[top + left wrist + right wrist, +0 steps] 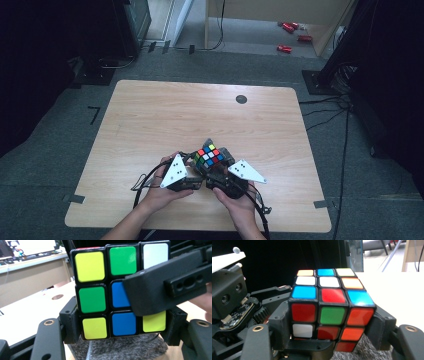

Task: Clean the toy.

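Cube [120, 290] rigid, light, slick; both claws clamp it: left claw [192, 167] low sides, right claw [220, 170] mid layer.

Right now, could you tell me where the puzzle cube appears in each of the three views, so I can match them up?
High view: the puzzle cube sits low centre, at the near edge of the table, between the two grippers.
Left gripper view: the cube is centred, clamped at its bottom layer.
Right gripper view: it is centred, tilted.
Shared landmark: the round hole in the tabletop, also in the left gripper view.
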Tool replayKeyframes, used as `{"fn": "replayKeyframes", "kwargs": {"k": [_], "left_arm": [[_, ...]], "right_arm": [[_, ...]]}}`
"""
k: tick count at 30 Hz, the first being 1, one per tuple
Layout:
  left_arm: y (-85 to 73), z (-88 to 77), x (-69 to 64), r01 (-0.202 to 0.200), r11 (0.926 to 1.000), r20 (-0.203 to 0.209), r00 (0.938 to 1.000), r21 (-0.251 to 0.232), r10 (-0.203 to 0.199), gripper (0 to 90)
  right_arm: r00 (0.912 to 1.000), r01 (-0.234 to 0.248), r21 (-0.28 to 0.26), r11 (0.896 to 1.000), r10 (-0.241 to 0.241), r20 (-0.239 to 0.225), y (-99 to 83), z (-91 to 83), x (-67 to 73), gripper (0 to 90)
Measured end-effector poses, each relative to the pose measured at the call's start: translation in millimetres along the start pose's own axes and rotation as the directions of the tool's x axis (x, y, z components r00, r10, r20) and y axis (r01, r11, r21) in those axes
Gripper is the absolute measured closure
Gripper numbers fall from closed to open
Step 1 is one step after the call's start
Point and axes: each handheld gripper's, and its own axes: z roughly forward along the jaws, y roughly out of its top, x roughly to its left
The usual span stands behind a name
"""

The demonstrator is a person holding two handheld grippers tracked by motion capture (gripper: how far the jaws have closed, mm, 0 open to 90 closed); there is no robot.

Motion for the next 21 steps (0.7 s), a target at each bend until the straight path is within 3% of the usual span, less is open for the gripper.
{"fn": "replayKeyframes", "kwargs": {"k": [7,10,14,17,21], "left_arm": [[-2.4,-2.8,6.7,-0.006,0.9987,-0.019,0.9998,0.051,0.007,34.5],[-4.0,-6.6,16.2,0.030,0.9940,-0.062,0.9978,0.105,-0.023,34.5],[-5.5,-15.3,30.5,0.090,0.9852,-0.104,0.9917,0.146,-0.076,34.6],[-2.0,-22.2,38.8,0.129,0.9774,-0.109,0.9877,0.167,-0.112,34.6],[-0.9,-28.7,45.9,0.172,0.9708,-0.120,0.9810,0.167,-0.153,34.7]], "right_arm": [[1.0000,0.005,-0.054,0.999,-0.005,0.005,7.1,-6.7,-5.1,25.6],[0.9998,0.016,-0.092,0.996,-0.015,0.015,15.7,-13.7,-11.0,25.5],[0.9959,0.060,-0.098,0.993,-0.053,0.074,20.4,-18.4,-21.8,26.8],[0.9844,0.129,-0.020,0.991,-0.125,0.124,14.0,-12.1,-29.9,26.1],[0.9810,0.126,0.156,0.980,-0.146,0.127,-5.7,5.5,-40.1,24.0]]}}
